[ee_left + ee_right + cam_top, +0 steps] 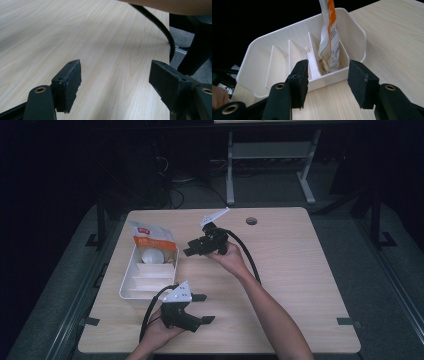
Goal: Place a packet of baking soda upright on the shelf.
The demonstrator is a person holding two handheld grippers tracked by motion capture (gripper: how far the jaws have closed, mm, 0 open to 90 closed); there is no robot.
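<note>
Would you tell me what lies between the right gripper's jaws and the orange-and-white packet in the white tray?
In the right gripper view, the right gripper stands open; between it and the packet lie bare table and the tray's near wall.

In the right gripper view the top edge cuts off your orange and white packet [329,37], and its print is too small to read. The white divided tray [357,35] hides the packet's bottom behind its near wall, and the lower left of the tray sits behind your gripper's black jaw. In the high view, a round pale thing [151,255] in the tray is too blurred to identify.
</note>
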